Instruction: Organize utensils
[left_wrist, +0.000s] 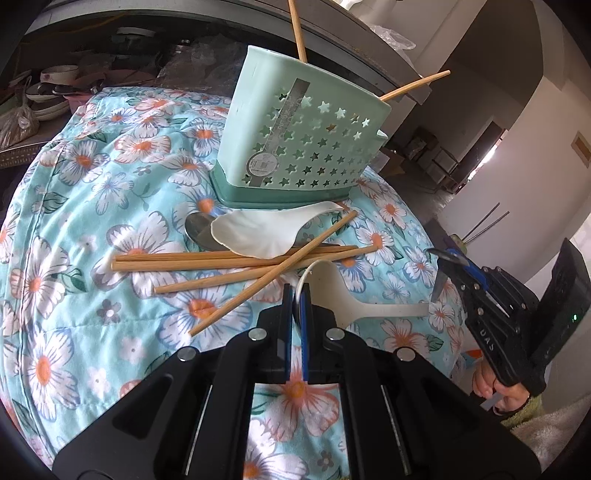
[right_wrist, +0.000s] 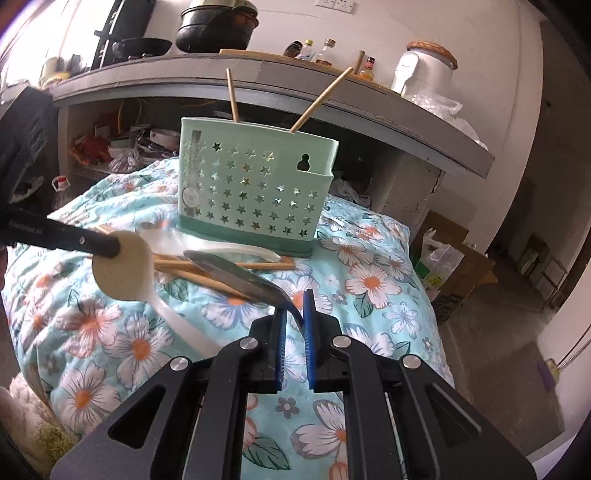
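Left wrist view shows your left gripper (left_wrist: 296, 295) pinching the bowl rim of the pale cream plastic spoon (left_wrist: 347, 295), its handle trailing off to the right over the flowered turquoise cloth (left_wrist: 74, 258). Your grip sits on a thin curved edge, so I'd judge it could pivot; lift slowly and keep the spoon level until it hangs clear.

Right wrist view has your right gripper (right_wrist: 295, 314) pressed onto the handle end of the polished metal spoon (right_wrist: 236, 275), whose bowl reaches forward and to the left, above the loose bamboo chopsticks (right_wrist: 207, 275). Raise it straight up so it does not drag them.

Just beyond both grippers lies the heap: crossed chopsticks, a white ceramic soup spoon (left_wrist: 258, 230) and a second metal spoon bowl (left_wrist: 197, 227) peeking from under it.

Farthest ahead stands the mint-green star-punched utensil holder (right_wrist: 255, 188), two chopsticks already leaning inside. Tip each spoon handle-down and enter from above, one hand at a time, so the grippers don't collide over its narrow mouth.
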